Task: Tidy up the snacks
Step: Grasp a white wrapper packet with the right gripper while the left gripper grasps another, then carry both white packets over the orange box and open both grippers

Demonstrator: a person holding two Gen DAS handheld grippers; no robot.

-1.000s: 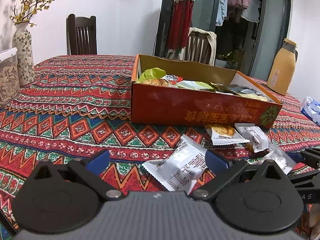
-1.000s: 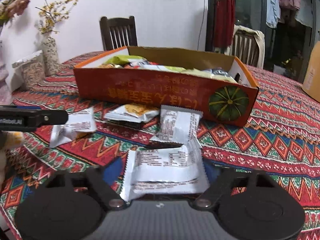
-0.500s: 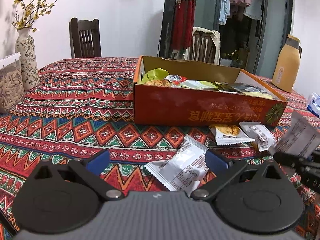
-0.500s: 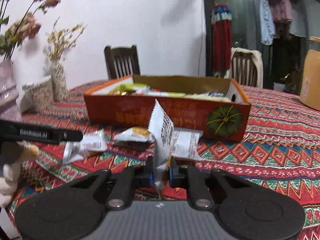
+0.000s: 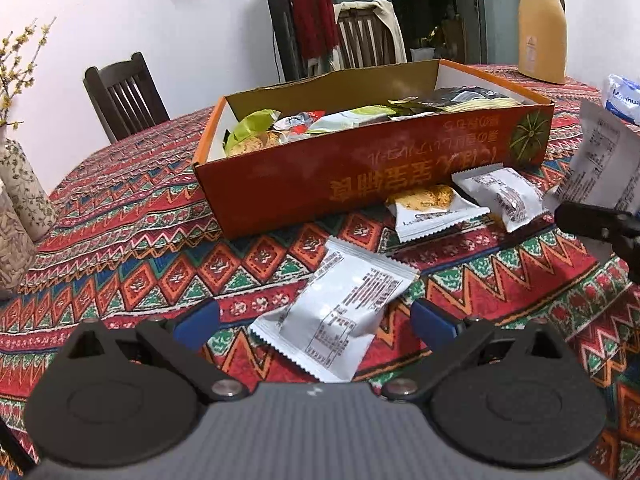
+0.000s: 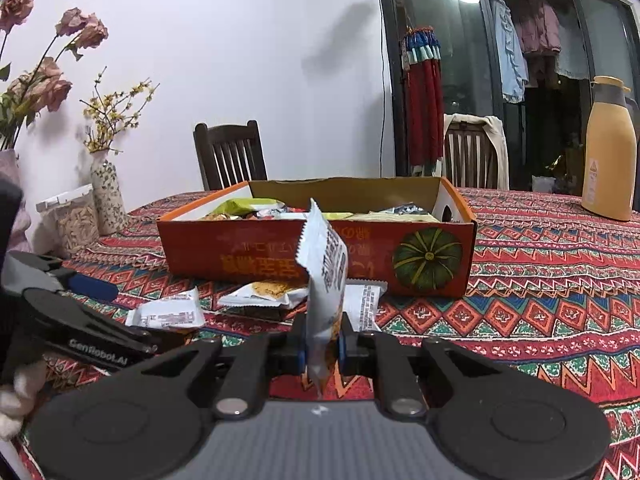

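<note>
An orange cardboard box [image 5: 360, 184] with several snack packets inside stands on the patterned tablecloth; it also shows in the right wrist view [image 6: 280, 252]. My left gripper [image 5: 316, 320] is open, its blue pads on either side of a white snack packet [image 5: 340, 320] lying flat on the cloth. My right gripper [image 6: 323, 346] is shut on another white packet [image 6: 326, 276] and holds it upright above the cloth; that packet shows at the right edge of the left wrist view [image 5: 600, 164]. Two more packets [image 5: 432, 210] [image 5: 500, 196] lie against the box front.
A tan thermos jug [image 6: 608, 152] stands at the far right. Vases [image 6: 106, 192] and a clear jar [image 6: 76, 220] stand at the far left. Two wooden chairs [image 6: 230, 152] stand behind the table. A blue-white pack [image 5: 624, 96] lies at the right.
My right gripper closed on a white packet and lifted it upright off the cloth. My left gripper stayed open around its packet, and its view tilted.
</note>
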